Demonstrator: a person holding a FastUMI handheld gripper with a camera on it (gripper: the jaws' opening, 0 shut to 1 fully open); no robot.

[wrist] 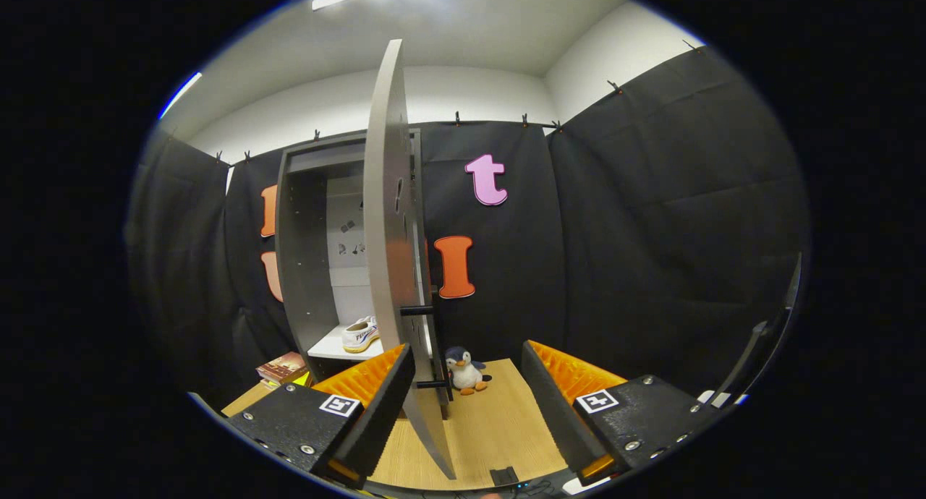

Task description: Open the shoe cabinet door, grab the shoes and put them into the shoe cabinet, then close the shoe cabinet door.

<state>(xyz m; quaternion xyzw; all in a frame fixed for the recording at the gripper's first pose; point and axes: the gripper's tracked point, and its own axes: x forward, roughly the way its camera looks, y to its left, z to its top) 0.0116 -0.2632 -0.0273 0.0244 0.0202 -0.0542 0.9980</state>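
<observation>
Booth: black cloth walls on all sides, white ceiling above, and a pale wood counter (499, 419) underfoot of everything I see.
Shoe cabinet (307, 267): grey, standing upright at the back left of the counter, its inside pale and open to me.
Cabinet door (391, 267): swung out toward me, seen almost edge-on, so it rises as a tall curved grey slab from between the fingers up toward the ceiling.
Door handle (434, 347): a dark vertical bar on two short posts, on the right face of the door, low down, just ahead of my left finger.
Shoe (360, 334): white with a yellowish sole, resting on the cabinet's lower shelf (336, 349), beyond the left finger and left of the door.
Tongs (469, 401): I have them spread wide, gripping nothing. The door's lower edge passes through the gap, close beside the left finger (383, 405); I cannot tell whether they touch. The right finger (553, 405) stands well apart from the door.
Penguin toy (464, 371): small plush, upright on the counter against the back cloth, just right of the handle, beyond the gap.
Books (282, 369): a short stack at the cabinet's foot, left of the left finger.
</observation>
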